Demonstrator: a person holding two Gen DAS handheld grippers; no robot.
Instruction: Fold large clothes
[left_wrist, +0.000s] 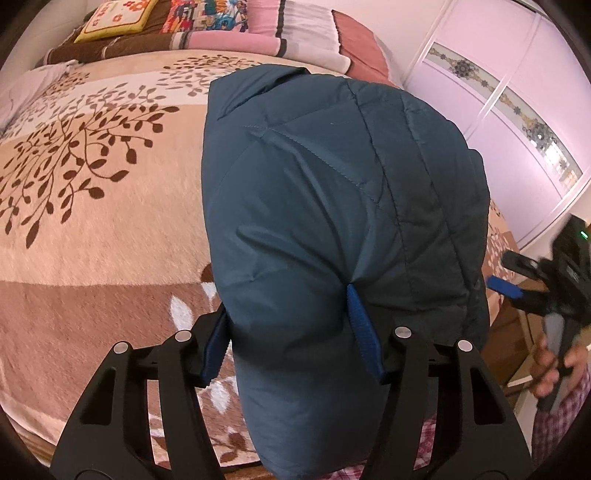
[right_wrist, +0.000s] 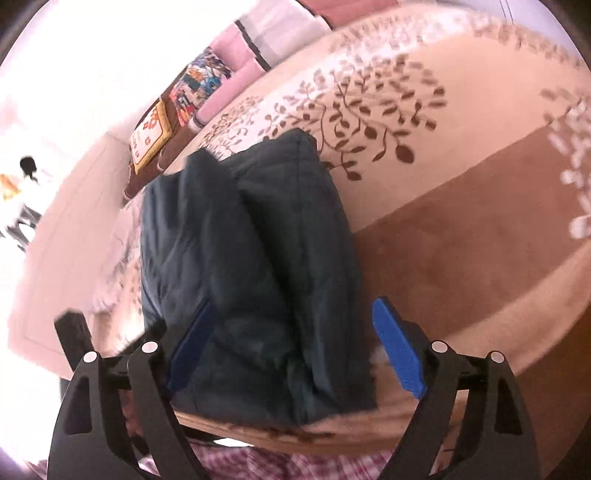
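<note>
A dark teal quilted jacket, folded into a thick bundle, lies on the bed near its front edge. My left gripper is shut on the near end of the bundle, its blue pads pressed into the fabric. In the right wrist view the same jacket lies folded on the bed. My right gripper is open, its blue pads apart on either side of the jacket's near end, not pinching it. The right gripper also shows at the right edge of the left wrist view, held in a hand.
The bed carries a beige and brown leaf-pattern blanket. Pillows and folded bedding are stacked at the headboard. A white wardrobe stands to the right. The bed's front edge is close, with plaid clothing below.
</note>
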